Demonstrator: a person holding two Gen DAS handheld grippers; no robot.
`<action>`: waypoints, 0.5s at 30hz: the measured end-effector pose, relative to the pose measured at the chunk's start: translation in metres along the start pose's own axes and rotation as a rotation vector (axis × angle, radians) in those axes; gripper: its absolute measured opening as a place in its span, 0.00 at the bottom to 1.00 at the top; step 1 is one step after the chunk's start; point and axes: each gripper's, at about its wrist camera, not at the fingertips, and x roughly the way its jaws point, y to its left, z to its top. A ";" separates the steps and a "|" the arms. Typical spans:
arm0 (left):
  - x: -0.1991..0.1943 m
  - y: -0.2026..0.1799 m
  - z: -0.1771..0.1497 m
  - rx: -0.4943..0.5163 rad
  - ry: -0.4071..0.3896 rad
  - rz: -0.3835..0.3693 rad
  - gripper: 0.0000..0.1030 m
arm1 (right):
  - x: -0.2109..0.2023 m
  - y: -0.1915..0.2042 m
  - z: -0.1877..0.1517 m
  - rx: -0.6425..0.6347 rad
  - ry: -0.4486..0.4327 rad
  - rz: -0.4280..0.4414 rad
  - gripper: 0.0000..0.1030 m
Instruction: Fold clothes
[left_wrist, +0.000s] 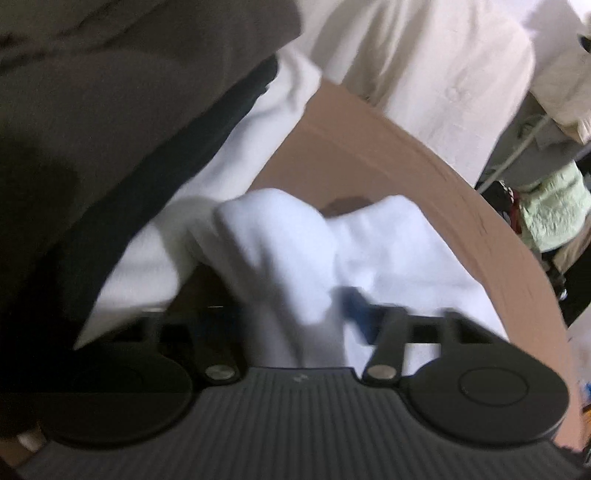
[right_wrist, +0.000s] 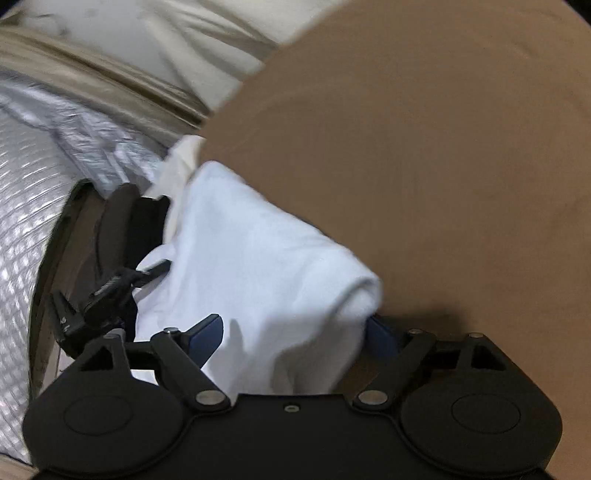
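Clearly, the white garment lies bunched on the round tan table, reaching toward the table's edge at about nine o'clock in the left wrist view. The left gripper has its fingers drawn in on a thick fold of that white cloth, which rises between them and hides most of both; only a blue pad shows at the right finger. The fingers look clenched on the fold, though blur keeps the contact itself from being sharp.

From the right wrist camera, the same white garment drapes from ten o'clock down toward the camera, a rolled edge at three o'clock of the cloth. The right gripper stands released, its fingers spread wide with blue pads on either side of the cloth, not pressing it. At eight o'clock the other gripper's black body sits against the garment. Beyond the table, at eleven o'clock, lie pale bedding and a silvery quilted sheet.
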 end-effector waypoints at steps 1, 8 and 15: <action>-0.001 -0.001 -0.001 0.010 -0.016 -0.003 0.21 | 0.006 0.002 -0.002 -0.015 -0.009 0.001 0.44; -0.066 -0.048 0.002 0.119 -0.151 0.046 0.16 | -0.037 0.084 0.038 -0.353 -0.163 -0.055 0.20; -0.137 -0.070 -0.049 0.111 0.025 0.097 0.27 | -0.061 0.104 0.096 -0.539 -0.125 -0.243 0.19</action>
